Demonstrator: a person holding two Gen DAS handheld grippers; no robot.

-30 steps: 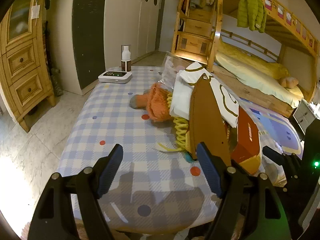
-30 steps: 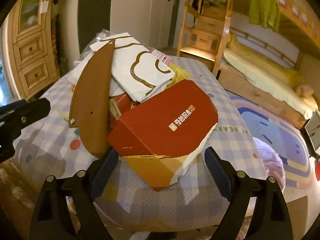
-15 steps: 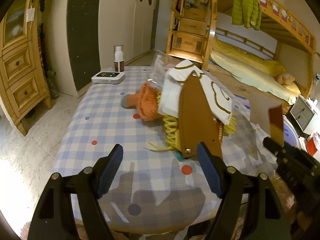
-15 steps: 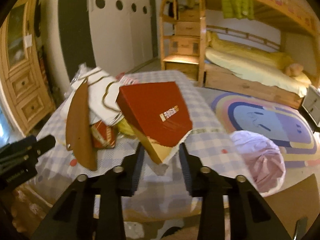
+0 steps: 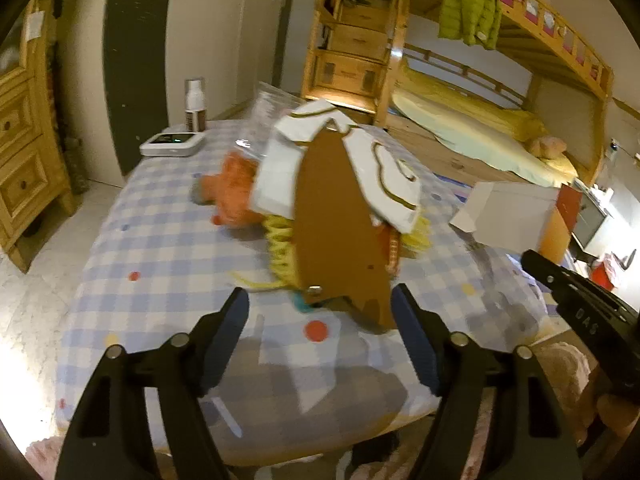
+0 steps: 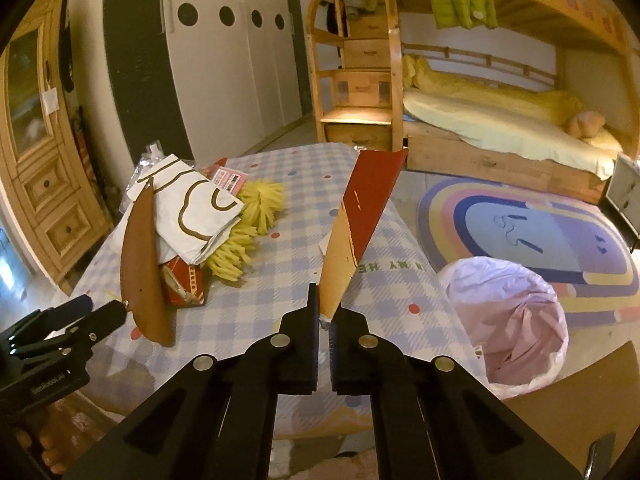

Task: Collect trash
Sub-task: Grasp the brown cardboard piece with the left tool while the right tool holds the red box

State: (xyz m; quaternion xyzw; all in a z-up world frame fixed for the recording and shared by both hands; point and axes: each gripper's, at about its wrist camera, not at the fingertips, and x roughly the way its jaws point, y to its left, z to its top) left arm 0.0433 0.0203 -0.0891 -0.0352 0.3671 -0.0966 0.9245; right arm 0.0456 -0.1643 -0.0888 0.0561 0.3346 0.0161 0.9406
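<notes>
A trash pile lies on the blue-checked table (image 5: 168,240): a brown leaf-shaped sheet (image 5: 336,232) (image 6: 142,264), a white paper bag (image 5: 384,168) (image 6: 192,204), yellow shreds (image 6: 248,216), an orange plush (image 5: 236,196) and a small red packet (image 6: 184,284). My left gripper (image 5: 320,320) is closing; the brown sheet's near tip sits between its fingers by the right one, untouched by the pads. My right gripper (image 6: 324,316) is shut on the corner of a red and orange cardboard box (image 6: 364,208) (image 5: 508,216), held on edge above the table's right side.
A pink-lined trash bag (image 6: 516,320) gapes on the floor right of the table. A bottle (image 5: 195,104) and a white device (image 5: 172,145) stand at the far left corner. A wooden cabinet (image 6: 44,184), a bunk bed (image 6: 500,128) and a rug (image 6: 540,240) surround the table.
My right gripper shut on the red box, lifted it off the pile and turned it on edge to the right. My left gripper moved in toward the brown sheet's tip.
</notes>
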